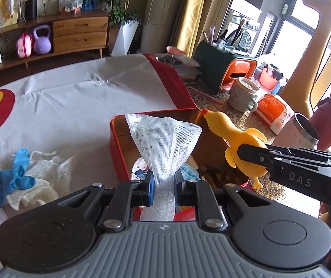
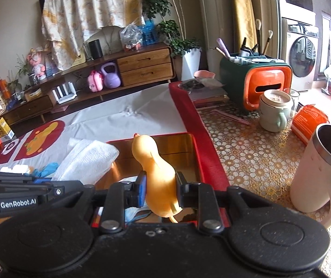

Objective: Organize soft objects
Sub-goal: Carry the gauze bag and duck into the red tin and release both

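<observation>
Over the open red metal tin [image 1: 119, 136] I carry both loads. Left gripper [image 1: 163, 185] nearly closed, pinching the white mesh gauze strip [image 1: 164, 143]; right gripper [image 2: 160, 190] clamped on the yellow rubber chicken toy [image 2: 156, 169].

Risks: the loose gauze tail could drape over the tin's rim; the two grippers sit just beside each other and may knock.

Room: white steel-rimmed mug [image 2: 320, 169] near on the right; tin depth unclear, I think shallow.
</observation>
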Demonstrator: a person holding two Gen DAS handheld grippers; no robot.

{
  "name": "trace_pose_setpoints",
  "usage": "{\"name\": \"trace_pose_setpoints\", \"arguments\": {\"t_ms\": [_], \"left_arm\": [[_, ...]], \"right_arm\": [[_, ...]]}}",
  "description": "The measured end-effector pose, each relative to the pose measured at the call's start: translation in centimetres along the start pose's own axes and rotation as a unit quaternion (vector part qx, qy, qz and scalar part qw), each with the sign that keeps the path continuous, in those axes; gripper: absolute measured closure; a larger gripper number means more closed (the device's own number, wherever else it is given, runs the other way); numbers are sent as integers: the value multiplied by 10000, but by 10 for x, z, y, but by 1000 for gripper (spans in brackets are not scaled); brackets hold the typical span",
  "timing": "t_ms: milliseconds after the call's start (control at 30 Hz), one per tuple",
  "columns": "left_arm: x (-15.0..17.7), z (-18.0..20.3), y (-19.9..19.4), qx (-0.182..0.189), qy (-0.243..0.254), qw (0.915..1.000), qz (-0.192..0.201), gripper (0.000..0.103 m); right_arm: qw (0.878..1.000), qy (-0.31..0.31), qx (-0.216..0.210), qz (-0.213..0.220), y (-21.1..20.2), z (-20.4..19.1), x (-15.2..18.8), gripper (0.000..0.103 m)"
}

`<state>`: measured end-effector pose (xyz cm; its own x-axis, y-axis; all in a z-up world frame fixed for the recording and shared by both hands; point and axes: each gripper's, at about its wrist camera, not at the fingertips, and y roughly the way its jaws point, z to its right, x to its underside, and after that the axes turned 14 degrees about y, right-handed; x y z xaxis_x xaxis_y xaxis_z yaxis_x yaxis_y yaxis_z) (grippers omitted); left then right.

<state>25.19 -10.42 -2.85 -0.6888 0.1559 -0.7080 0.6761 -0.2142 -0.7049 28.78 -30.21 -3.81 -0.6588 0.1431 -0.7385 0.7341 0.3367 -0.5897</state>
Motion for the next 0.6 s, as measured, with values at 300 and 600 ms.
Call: {"name": "trace_pose_setpoints", "arguments": {"t_ms": [300, 600], "left_arm": [[-16, 8, 49, 93, -166, 9994, -299, 87], [-17, 8, 92, 42, -198, 9977, -640, 87]], "right_arm": [[9996, 97, 227, -136, 35, 10, -8, 79], [9976, 86, 492, -472, 70, 12, -1, 79]]}}
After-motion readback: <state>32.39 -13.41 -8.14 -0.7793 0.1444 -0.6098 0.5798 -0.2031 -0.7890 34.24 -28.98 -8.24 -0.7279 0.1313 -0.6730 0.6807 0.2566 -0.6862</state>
